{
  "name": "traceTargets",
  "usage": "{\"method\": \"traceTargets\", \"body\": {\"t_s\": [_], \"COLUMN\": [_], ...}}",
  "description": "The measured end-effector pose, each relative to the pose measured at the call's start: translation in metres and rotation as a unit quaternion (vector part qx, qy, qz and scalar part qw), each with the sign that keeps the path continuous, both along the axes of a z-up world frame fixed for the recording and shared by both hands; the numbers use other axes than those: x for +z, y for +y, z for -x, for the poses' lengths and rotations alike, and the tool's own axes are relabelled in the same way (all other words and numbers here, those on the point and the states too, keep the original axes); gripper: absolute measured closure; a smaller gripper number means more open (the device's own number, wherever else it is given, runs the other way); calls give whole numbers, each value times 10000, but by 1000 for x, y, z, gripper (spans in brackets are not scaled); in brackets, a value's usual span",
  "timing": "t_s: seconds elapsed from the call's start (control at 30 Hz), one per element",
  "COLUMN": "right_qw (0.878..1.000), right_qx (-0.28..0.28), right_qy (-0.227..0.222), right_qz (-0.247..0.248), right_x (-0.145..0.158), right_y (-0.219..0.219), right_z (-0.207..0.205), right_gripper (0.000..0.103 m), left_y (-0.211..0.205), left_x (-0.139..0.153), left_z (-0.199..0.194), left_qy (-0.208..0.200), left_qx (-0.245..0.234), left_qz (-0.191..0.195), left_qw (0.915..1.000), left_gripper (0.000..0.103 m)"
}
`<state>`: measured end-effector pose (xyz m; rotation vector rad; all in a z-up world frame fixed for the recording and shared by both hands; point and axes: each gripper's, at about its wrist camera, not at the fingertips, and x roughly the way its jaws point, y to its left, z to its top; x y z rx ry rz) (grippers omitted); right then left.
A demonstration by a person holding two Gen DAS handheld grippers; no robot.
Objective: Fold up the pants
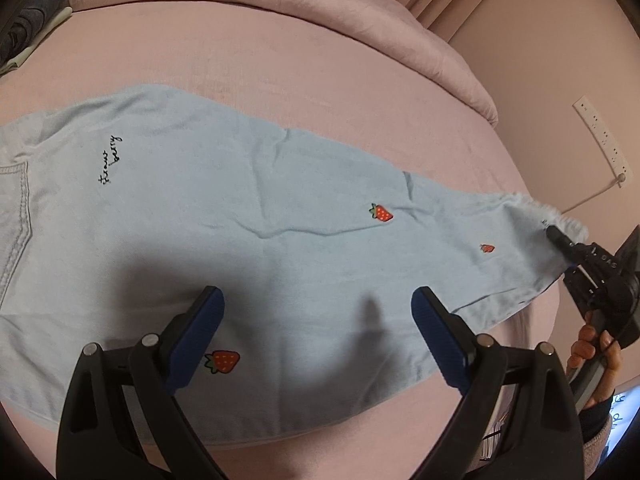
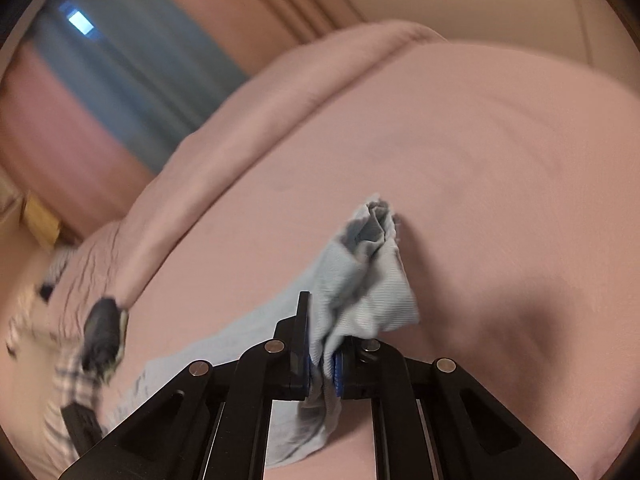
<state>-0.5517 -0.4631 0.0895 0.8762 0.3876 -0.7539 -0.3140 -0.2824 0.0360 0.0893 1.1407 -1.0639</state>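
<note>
1. The pants [image 1: 248,200] lie flat across the bed [image 1: 280,64].
2. The left gripper [image 1: 318,308] hovers over their middle.
3. The right gripper [image 2: 322,364] pinches the hem end at their right.
4. Folded clothes [image 1: 36,12] sit far left.

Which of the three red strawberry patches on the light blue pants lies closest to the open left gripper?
The largest strawberry patch, beside the left gripper's left blue finger pad; the other two lie farther along the leg.

Bedroom at home: pink bed [image 1: 320,60] with rolled duvet [image 1: 360,12], curtains [image 2: 132,80], wall power strip [image 1: 604,140].
</note>
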Motion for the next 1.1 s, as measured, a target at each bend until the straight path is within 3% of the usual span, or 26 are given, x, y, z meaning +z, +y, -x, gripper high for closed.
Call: {"method": "traceTargets", "body": {"t_s": [0.13,0.27,0.4,0.6,0.7,0.77,0.9,0.93,0.97,1.0,1.03,1.1], "right_qw": [9975,9941,9869,9656,9533,9431,9208,9166,9081,9025,8952,8814], "right_qx": [460,819,1284,2067,2445,2639,2903,2939,3011,3043,3049,3002], "right_qy": [177,213,375,742,916,1121,1461,1519,1637,1717,1817,1992], "right_qz": [506,685,902,1396,1516,1683,2157,2246,2407,2519,2697,3053], "right_x": [21,27,29,18,6,-1,-9,-10,-12,-14,-16,-16], "right_y": [23,38,59,99,118,132,157,161,169,174,180,192], "right_z": [-26,-50,-72,-108,-124,-134,-147,-148,-153,-155,-157,-161], "right_gripper": [93,93,93,93,93,93,93,93,93,93,93,93], "left_y": [7,12,20,8,-7,-17,-26,-26,-26,-25,-24,-16], "left_x": [7,15,17,8,2,-6,-13,-14,-12,-10,-8,-4], "left_z": [-6,-11,-21,-36,-39,-41,-43,-46,-46,-47,-49,-53], "left_qy": [70,159,704,1897,2255,2696,3156,3237,3210,3076,2914,2691], "left_qx": [28,39,27,-153,-171,-203,-206,-222,-220,-199,-190,-168], "left_qz": [226,420,877,1493,1570,1704,1788,1821,1836,1782,1687,1633], "left_qw": [9997,9990,9937,9703,9614,9476,9317,9282,9289,9345,9414,9490], "left_gripper": [8,8,8,7,7,7,9,12,28,48,55,81]}}
